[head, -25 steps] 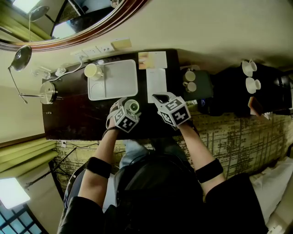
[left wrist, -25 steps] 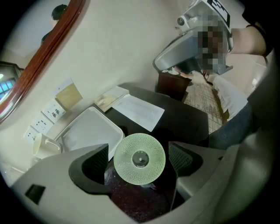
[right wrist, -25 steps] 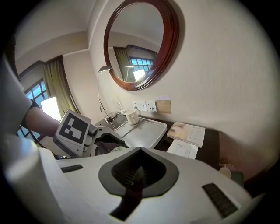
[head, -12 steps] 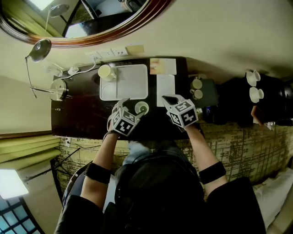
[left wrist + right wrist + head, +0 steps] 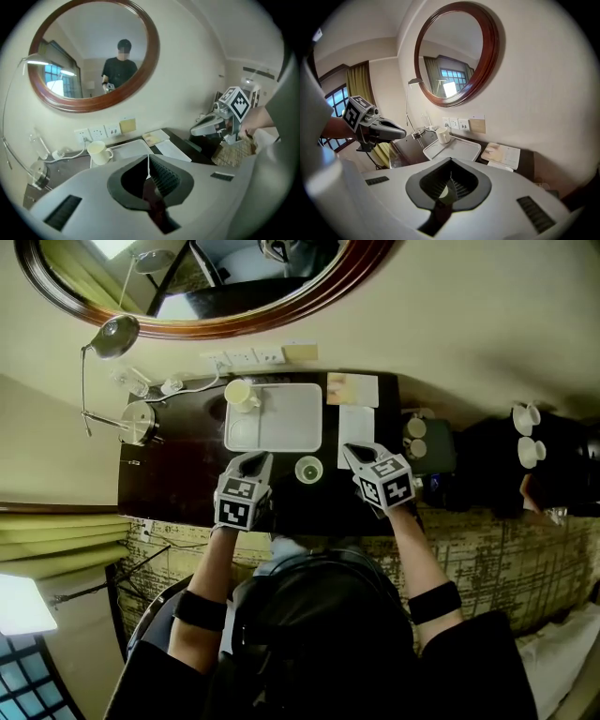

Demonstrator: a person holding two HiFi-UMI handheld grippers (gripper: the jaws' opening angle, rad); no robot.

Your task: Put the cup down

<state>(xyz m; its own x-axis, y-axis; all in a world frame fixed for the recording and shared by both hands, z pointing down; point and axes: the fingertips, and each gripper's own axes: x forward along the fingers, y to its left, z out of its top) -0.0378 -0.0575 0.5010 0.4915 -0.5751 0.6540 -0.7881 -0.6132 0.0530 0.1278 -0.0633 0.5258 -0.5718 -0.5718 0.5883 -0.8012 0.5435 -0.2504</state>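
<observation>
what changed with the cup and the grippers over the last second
The left gripper let go of the cup, which now stands alone on the desk, and drew back to the cup's left; its jaws are shut and empty. The right gripper stays shut and empty on the cup's right. The mug still sits on the tray.
</observation>
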